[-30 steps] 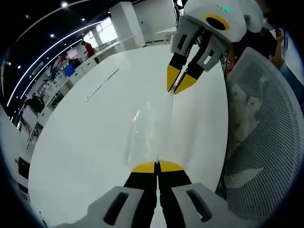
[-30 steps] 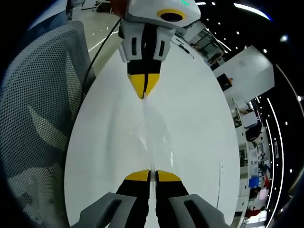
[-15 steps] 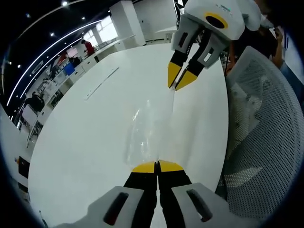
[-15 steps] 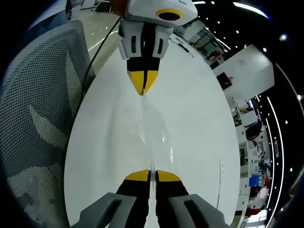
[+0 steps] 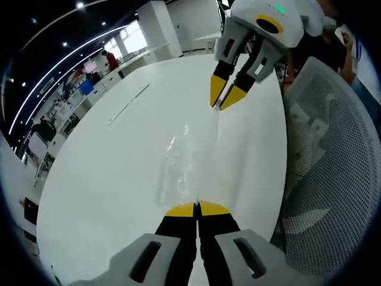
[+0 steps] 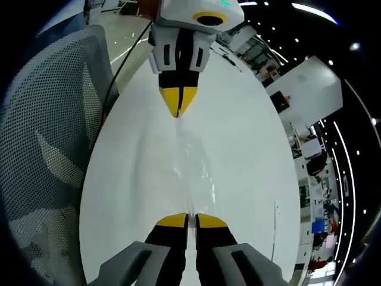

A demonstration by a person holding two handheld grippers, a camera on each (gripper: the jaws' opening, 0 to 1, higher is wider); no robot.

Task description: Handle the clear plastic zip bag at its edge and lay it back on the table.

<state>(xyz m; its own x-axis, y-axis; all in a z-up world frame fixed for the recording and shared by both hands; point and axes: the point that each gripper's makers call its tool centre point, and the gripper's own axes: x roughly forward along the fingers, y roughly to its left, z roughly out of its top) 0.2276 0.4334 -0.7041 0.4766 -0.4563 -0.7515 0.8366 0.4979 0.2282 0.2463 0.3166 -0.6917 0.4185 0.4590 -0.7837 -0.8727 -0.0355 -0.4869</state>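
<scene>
While the clear plastic zip bag is hanging stretched above the round white table, the left gripper with yellow-tipped black jaws is pinching one end of it, its jaws pressed together on the bag's edge at the bottom of the left gripper view. At the far end of the bag, the right gripper with the white body and yellow tips is coming in from the upper right of that view, and its two tips are closing together on the opposite edge of the film. The bag is running as a thin, glinting band between the two sets of tips, its wider body sagging slightly to one side over the tabletop.

In the right gripper view the same bag is spanning from the right gripper, whose jaws are clamped on its near edge, up to the left gripper, whose tips are meeting on the far edge. A grey mesh office chair is standing just beside the table, and a long pale strip is lying flat on the tabletop, well apart from the bag.
</scene>
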